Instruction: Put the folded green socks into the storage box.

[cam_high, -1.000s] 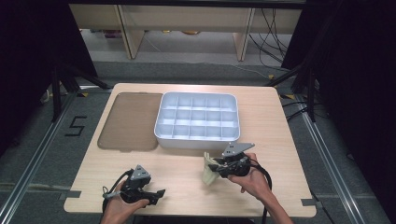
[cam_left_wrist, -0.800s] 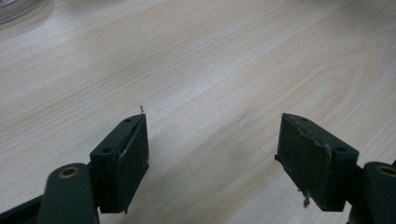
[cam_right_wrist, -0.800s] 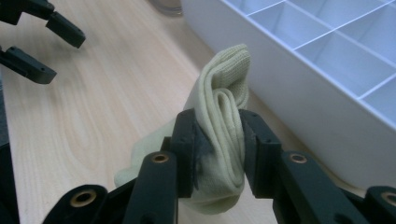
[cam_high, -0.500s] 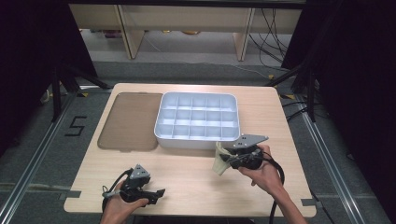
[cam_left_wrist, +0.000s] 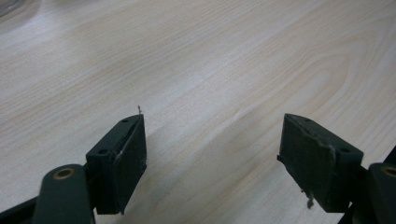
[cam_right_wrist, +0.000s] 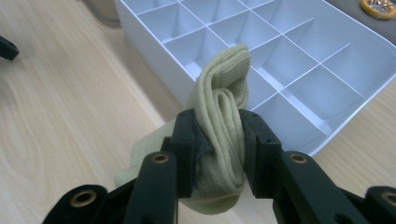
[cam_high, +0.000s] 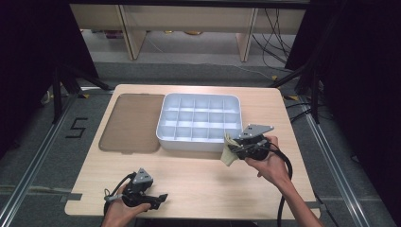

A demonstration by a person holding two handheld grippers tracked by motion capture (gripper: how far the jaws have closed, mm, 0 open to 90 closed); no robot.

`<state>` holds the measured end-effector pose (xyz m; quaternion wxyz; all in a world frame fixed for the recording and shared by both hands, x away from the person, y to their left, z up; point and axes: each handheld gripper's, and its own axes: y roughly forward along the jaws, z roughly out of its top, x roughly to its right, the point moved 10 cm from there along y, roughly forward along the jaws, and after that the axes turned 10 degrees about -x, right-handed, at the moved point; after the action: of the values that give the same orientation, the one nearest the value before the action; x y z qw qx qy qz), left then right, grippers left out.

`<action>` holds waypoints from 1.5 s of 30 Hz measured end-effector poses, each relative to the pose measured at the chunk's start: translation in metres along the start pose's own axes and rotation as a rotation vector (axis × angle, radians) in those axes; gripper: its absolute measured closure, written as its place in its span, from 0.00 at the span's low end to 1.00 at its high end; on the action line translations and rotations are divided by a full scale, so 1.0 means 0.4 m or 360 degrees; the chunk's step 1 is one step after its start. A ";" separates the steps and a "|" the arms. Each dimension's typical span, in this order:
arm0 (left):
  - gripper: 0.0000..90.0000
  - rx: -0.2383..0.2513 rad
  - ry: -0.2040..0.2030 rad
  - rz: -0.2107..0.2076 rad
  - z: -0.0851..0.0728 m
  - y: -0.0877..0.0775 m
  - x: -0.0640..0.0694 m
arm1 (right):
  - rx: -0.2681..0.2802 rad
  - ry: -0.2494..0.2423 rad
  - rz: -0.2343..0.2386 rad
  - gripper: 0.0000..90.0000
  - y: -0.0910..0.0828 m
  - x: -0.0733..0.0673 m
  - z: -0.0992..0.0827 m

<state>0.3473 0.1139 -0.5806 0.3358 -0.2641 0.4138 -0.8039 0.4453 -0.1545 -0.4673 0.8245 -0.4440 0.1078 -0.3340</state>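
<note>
The right tool (cam_right_wrist: 218,140) pinched a folded sock (cam_right_wrist: 222,116) between its pads, holding it above the counter (cam_high: 203,175) just beside the near right corner of the white divided tray (cam_high: 198,118), apparently to drop it into a compartment. The sock was pale yellow-green, ribbed, bunched upright. The left tool (cam_left_wrist: 212,154) rested spread on the counter, idle

Right gripper (cam_right_wrist: 219,140): black jaws clamped on a folded pale yellow-green knit sock (cam_right_wrist: 223,107), fold end sticking up. Beyond it, a white plastic compartment tray (cam_right_wrist: 154,63), sock above its near edge. Light wooden desk (cam_right_wrist: 56,102) beneath.
</note>
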 end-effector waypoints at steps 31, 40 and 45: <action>0.25 -0.0017 0.0020 0.0003 -0.001 0.002 0.000 | 0.0011 0.0038 -0.0097 0.77 -0.026 0.092 0.072; 0.25 -0.0003 0.0024 -0.0015 0.001 0.001 0.003 | -0.0007 0.0077 -0.0135 0.77 -0.013 0.126 0.071; 0.25 -0.0008 0.0035 -0.0008 0.000 0.000 0.001 | 0.0000 0.0092 -0.0153 0.77 -0.003 0.145 0.074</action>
<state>0.3471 0.1133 -0.5806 0.3284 -0.2572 0.4189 -0.8065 0.5023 -0.1730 -0.4422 0.8041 -0.4387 0.1102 -0.3858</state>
